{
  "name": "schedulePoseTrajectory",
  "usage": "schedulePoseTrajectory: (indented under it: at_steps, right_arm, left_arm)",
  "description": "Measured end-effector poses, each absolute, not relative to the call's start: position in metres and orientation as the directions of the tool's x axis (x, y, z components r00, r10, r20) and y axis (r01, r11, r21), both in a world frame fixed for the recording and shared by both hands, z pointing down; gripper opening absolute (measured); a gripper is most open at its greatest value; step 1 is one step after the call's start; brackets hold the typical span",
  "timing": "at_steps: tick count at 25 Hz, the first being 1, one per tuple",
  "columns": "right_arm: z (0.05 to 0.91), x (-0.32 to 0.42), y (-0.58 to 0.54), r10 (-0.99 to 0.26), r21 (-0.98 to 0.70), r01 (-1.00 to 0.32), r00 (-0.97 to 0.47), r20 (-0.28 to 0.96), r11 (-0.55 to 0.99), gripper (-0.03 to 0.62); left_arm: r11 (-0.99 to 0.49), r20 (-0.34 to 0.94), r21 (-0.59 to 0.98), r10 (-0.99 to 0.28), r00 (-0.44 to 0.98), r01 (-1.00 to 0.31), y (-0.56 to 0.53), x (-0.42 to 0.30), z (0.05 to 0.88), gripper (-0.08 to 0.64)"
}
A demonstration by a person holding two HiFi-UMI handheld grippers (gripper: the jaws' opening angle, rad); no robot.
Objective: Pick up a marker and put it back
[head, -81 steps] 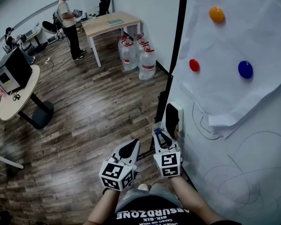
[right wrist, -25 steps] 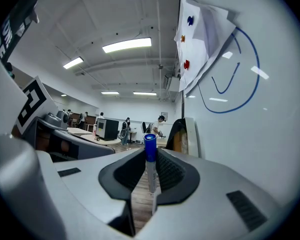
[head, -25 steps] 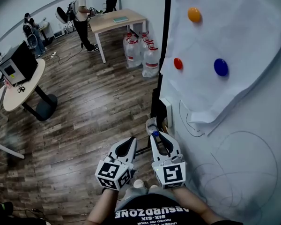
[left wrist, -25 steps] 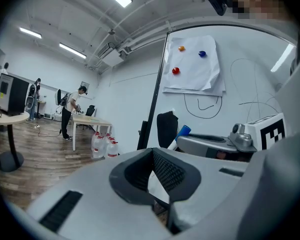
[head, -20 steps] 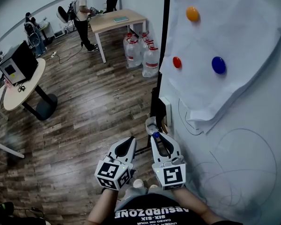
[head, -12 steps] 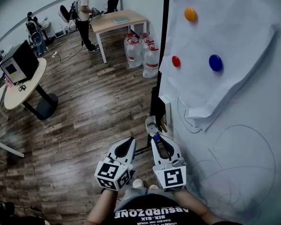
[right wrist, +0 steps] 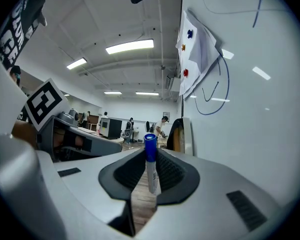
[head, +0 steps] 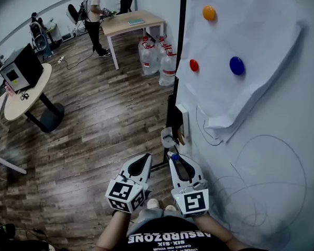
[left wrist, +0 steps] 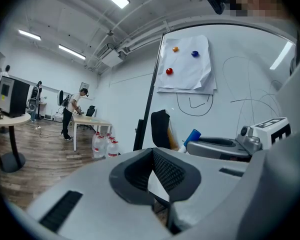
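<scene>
- The right gripper (right wrist: 150, 155) was clamped on a marker (right wrist: 151, 176). The marker stood upright between the jaws, its blue cap (right wrist: 150, 146) on top.
- In the head view that gripper sat low, just beside the whiteboard (head: 282, 156) and near a black block (head: 174, 120) at the board's left edge.
- The left gripper (head: 145, 160) hung beside it, jaws together with nothing between them.
- A paper sheet (head: 251, 35) hung on the board under an orange magnet (head: 209, 12), a red magnet (head: 193, 65) and a blue magnet (head: 237, 65).
- Water bottles (head: 158, 61) stood on the wooden floor (head: 104, 124), well beyond both grippers.
</scene>
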State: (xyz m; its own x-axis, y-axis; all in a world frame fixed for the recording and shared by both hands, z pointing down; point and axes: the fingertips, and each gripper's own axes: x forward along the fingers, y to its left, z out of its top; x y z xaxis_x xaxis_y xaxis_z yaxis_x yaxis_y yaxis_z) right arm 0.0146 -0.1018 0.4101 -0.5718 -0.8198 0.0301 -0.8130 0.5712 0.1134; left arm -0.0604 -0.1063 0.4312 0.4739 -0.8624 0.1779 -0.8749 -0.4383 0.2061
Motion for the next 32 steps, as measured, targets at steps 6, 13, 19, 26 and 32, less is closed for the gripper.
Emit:
schedulePoseTrajectory:
  at_steps: [6,13,19,26,32]
  right_arm:
    - [0.41,0.011,-0.096,-0.808,0.114,-0.801,-0.588,0.032,0.587,0.063]
    - [0.407,0.009,-0.097,-0.802,0.118,-0.795,-0.596,0.03,0.595,0.062]
    - [0.406,0.009,-0.098,-0.801,0.116,-0.794,-0.598,0.023,0.597,0.061]
    - [0.405,0.009,-0.099,-0.803,0.114,-0.796,-0.596,0.022,0.594,0.062]
    - [0.398,0.01,-0.103,-0.81,0.116,-0.804,-0.587,0.006,0.584,0.062]
  left_arm:
    - [-0.435,0.177,0.203,-0.865,0.47,-0.877,-0.105,-0.059,0.432,0.008]
    - [-0.433,0.173,0.204,-0.867,0.468,-0.878,-0.105,-0.058,0.43,0.008]
    - [-0.43,0.174,0.204,-0.868,0.465,-0.88,-0.104,-0.059,0.43,0.008]
    - [-0.433,0.173,0.204,-0.867,0.467,-0.878,-0.105,-0.058,0.43,0.008]
    - [-0.439,0.171,0.204,-0.864,0.473,-0.875,-0.106,-0.058,0.429,0.008]
